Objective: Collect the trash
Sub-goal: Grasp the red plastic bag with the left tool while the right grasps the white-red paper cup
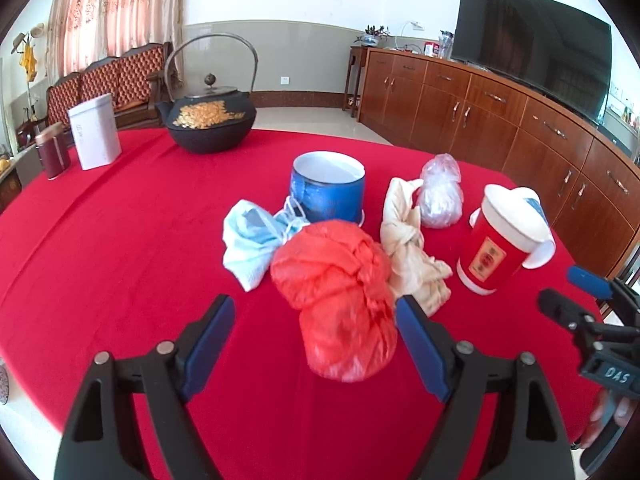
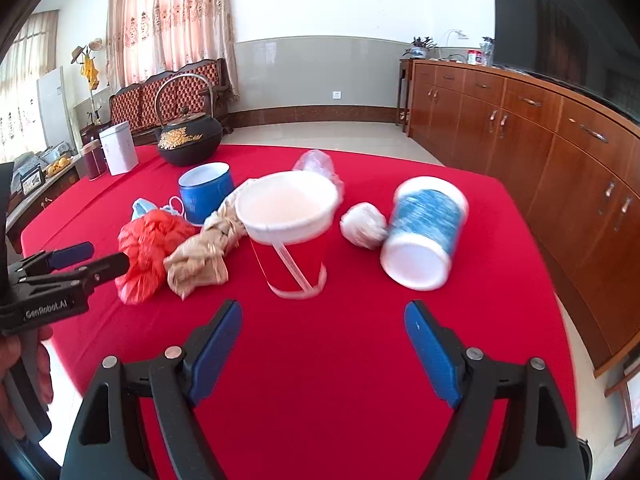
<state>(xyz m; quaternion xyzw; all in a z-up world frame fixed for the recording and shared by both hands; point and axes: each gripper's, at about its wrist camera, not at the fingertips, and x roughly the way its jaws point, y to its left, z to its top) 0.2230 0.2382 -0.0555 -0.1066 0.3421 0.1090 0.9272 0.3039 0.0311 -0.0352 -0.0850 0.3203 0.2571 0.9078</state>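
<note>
On the red tablecloth lies a heap of trash. A crumpled red plastic bag sits between the fingers of my left gripper, which is open; the right pad is close to the bag, the left pad well apart. Around it lie a blue face mask, a knotted beige bag, a clear plastic bag, an upright blue cup and a red paper cup. My right gripper is open over bare cloth, short of the red paper cup. A blue cup lies tipped beside a white wad.
A black iron teapot, a white tin and a dark red tin stand at the table's far side. A long wooden cabinet with a television runs along the right wall. A hand shows at the lower right edge.
</note>
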